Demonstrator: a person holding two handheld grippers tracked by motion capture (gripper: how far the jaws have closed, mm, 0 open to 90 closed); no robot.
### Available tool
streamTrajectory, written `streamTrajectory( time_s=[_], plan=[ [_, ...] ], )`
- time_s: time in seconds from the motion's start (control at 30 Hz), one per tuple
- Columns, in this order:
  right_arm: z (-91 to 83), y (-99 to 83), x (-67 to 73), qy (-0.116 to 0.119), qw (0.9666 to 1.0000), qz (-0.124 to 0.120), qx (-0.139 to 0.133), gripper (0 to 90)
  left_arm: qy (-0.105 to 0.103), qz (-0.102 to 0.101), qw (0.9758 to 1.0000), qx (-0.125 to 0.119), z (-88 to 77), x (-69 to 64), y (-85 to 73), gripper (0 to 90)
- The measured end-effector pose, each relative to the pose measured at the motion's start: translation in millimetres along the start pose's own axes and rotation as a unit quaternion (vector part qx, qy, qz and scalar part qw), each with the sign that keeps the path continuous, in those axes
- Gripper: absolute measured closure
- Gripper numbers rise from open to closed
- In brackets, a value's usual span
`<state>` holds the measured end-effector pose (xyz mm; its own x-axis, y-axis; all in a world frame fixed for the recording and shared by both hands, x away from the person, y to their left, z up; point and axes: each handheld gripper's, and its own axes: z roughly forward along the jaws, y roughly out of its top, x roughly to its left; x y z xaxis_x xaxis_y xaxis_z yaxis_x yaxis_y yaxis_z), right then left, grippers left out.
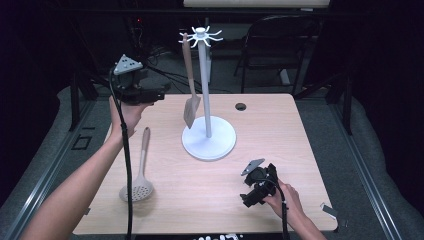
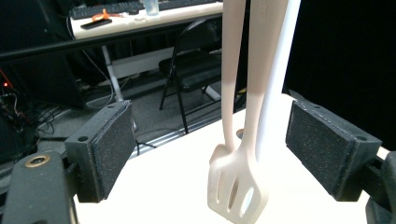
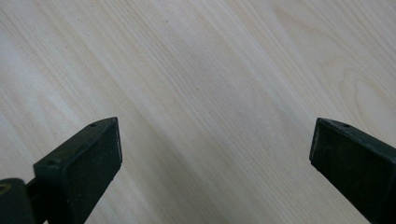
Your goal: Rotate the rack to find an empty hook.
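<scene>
- The white stand [image 1: 208,135] is on the middle of the bench [image 1: 280,130]; its pole rises to a crown of hooks.
- The slotted spatula [image 1: 190,85] hangs from one hook on the left side of the stand, just beside the pole, with its blade a little above the round base.
- The left gripper [image 1: 161,94] is to the left of the stand, near the spatula but apart from it. Its jaws are wide apart and nothing is between the pads; in the left gripper view the spatula [image 2: 239,191] is farther off, with the white pole just behind it.
- A skimmer spoon [image 1: 138,172] lies flat on the bench, left of the stand and nearer to the person.
- The right gripper [image 1: 250,192] is low over the bench, right of the stand and nearer to the person; its jaws are apart and empty.
- A folding chair [image 1: 280,45] stands on the floor behind the stand, beyond the bench.
</scene>
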<state>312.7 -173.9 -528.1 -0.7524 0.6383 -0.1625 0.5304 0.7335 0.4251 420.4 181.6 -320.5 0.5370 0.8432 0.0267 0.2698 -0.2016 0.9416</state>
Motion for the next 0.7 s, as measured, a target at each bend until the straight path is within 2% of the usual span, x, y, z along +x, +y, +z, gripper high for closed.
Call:
streamTrajectory(
  time_s=[0.27,0.37,0.57,0.7],
  plan=[
    [1.4,0.0,1.2,0.003,1.0,0.005,-0.005,1.8,0.003,-0.017,0.9995,0.027,-2.5,5.6,-36.9,15.3],
    [0.7,0.4,1.1,0.002,1.0,0.0,0.0,1.8,0.007,-0.03,0.9989,0.036,-4.3,10.3,-49.7,15.1],
    [1.0,1.2,1.6,0.001,1.0,-0.002,0.005,1.8,0.015,-0.068,0.9958,0.059,-8.7,22.7,-78.1,14.9],
    [3.1,1.5,2.9,0.005,1.0,0.0,0.001,1.8,0.02,-0.084,0.9934,0.076,-9.5,28.0,-95.7,14.9]
  ],
)
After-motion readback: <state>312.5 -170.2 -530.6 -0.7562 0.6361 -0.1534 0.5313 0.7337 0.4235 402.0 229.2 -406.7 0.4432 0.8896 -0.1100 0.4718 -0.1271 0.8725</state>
